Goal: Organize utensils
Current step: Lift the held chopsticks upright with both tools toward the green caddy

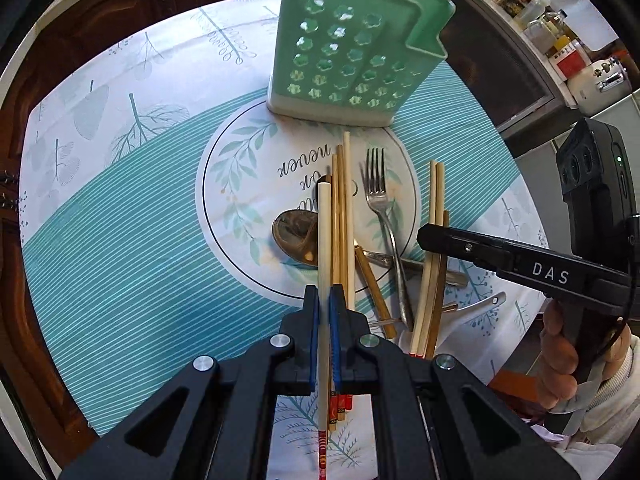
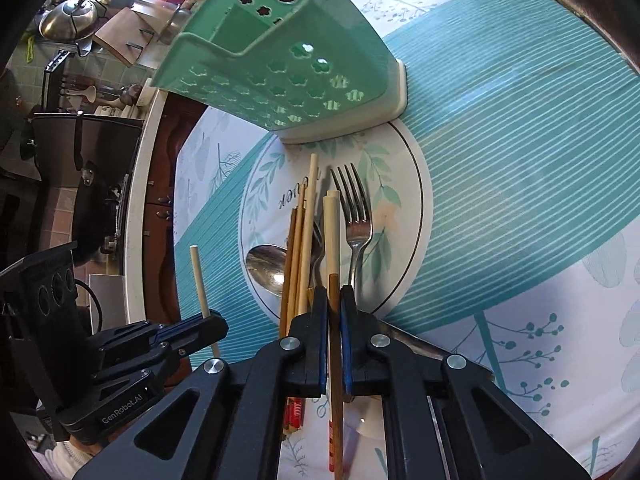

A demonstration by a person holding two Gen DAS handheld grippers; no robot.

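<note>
A green perforated utensil holder (image 1: 352, 52) stands upright at the far side of the table; it also shows in the right wrist view (image 2: 280, 60). In front of it lie several chopsticks (image 1: 344, 216), a fork (image 1: 378, 196) and a spoon (image 1: 294, 234) in a loose pile. My left gripper (image 1: 325, 296) is shut on a pale chopstick (image 1: 324, 232), held above the pile. My right gripper (image 2: 334, 300) is shut on a brown chopstick (image 2: 335, 360) over the pile; it shows from the side in the left wrist view (image 1: 428, 238).
The round table carries a teal and white leaf-print cloth (image 1: 120, 216). A shelf with jars and bottles (image 1: 552, 28) stands beyond the table. Pots and pans (image 2: 72, 16) sit on a counter at the far left in the right wrist view.
</note>
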